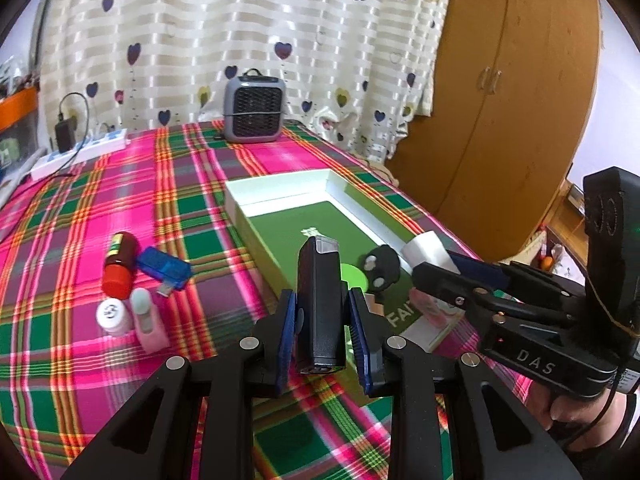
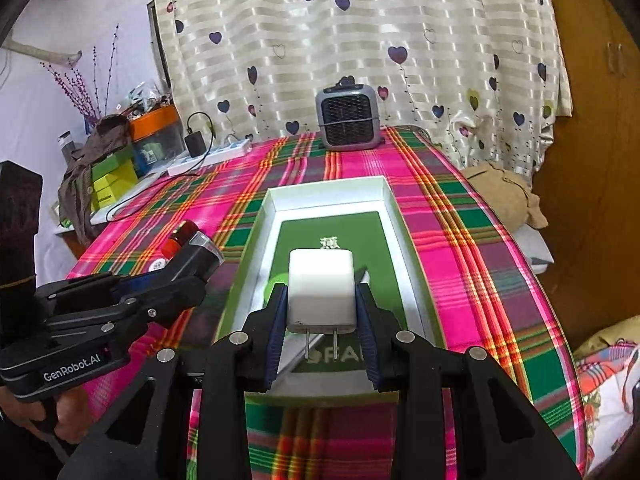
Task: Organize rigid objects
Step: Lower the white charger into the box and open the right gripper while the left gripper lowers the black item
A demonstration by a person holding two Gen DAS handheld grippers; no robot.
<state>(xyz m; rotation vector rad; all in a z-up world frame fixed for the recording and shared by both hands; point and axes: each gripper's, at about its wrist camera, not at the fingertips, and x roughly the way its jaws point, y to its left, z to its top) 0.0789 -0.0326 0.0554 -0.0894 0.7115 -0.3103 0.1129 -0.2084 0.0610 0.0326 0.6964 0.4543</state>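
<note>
A tray point(image 1: 276, 189) lay mid-table, a heater point(image 1: 254, 105) behind it, a bottle point(image 1: 119, 264) and USB stick point(image 1: 164, 269) to its left, a power strip point(image 1: 80, 152) at the far-left edge

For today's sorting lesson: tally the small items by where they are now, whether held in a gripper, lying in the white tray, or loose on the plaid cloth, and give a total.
Held in a gripper: 2, black device and white charger
In the white tray: 2, black item and pink item
Loose on the cloth: 4, red bottle, blue USB stick, white bottle, pink-and-green item
Total: 8

Pink/green plaid tablecloth point(image 2: 460, 216), white box point(image 2: 332, 188) w/ green floor, white charger point(image 2: 321, 292), black device point(image 1: 320, 300).
</note>
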